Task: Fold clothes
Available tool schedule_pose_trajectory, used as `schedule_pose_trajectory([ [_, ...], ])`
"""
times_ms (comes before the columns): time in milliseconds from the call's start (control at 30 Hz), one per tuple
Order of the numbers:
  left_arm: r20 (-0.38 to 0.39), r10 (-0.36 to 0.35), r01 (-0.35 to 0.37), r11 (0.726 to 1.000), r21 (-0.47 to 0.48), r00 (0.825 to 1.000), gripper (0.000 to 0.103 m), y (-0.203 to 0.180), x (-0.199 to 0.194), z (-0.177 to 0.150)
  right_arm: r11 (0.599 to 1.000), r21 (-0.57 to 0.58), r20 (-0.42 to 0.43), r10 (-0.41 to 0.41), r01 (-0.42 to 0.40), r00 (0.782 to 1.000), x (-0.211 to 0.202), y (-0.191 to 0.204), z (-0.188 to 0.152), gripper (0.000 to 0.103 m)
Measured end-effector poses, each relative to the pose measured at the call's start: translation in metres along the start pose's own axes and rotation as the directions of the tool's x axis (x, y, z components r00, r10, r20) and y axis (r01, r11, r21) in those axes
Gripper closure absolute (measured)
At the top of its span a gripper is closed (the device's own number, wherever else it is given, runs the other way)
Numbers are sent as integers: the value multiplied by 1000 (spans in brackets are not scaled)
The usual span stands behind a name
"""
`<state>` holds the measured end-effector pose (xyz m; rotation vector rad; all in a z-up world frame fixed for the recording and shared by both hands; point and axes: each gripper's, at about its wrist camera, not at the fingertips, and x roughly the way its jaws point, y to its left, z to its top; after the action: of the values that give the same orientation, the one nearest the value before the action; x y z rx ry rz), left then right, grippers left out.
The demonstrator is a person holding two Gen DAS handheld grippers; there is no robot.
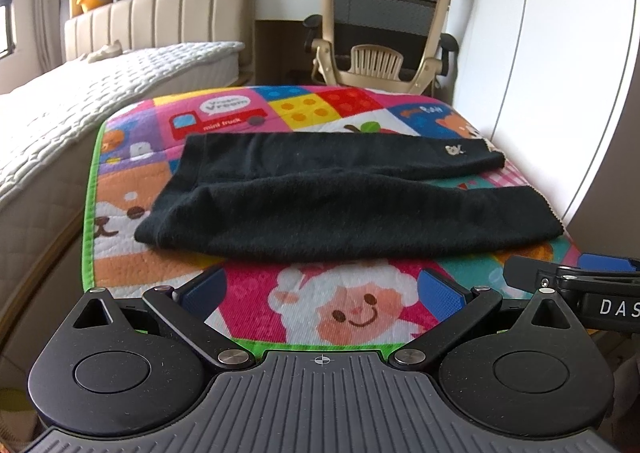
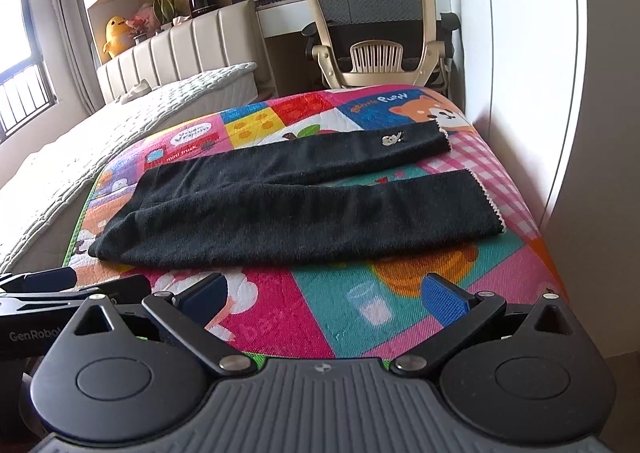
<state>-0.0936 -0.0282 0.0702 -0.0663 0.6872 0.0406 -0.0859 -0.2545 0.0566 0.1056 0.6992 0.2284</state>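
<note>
A pair of black trousers (image 1: pixel 340 193) (image 2: pixel 304 201) lies flat across a colourful cartoon mat (image 1: pixel 352 309) (image 2: pixel 340 313), waist to the left and both legs running right, with a small white emblem (image 1: pixel 454 150) (image 2: pixel 392 140) on the far leg. My left gripper (image 1: pixel 322 291) hovers open over the mat's near edge, just short of the near leg, holding nothing. My right gripper (image 2: pixel 322 295) is also open and empty, at the same near edge and further right. Each gripper's body shows at the edge of the other's view.
A white quilted bed (image 1: pixel 80 101) (image 2: pixel 80 133) runs along the mat's left side. A beige office chair (image 1: pixel 380 33) (image 2: pixel 372 25) and a desk stand beyond the mat's far end. A white wall (image 1: pixel 560 93) (image 2: pixel 560 93) closes off the right side.
</note>
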Motion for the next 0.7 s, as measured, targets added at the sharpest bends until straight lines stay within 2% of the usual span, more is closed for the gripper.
schedule_pose_trajectory([
  [700, -7, 18, -18, 1000, 6, 1000, 0, -1, 3, -2, 1000, -14, -28, -11, 11, 1000, 4, -2, -2, 0],
])
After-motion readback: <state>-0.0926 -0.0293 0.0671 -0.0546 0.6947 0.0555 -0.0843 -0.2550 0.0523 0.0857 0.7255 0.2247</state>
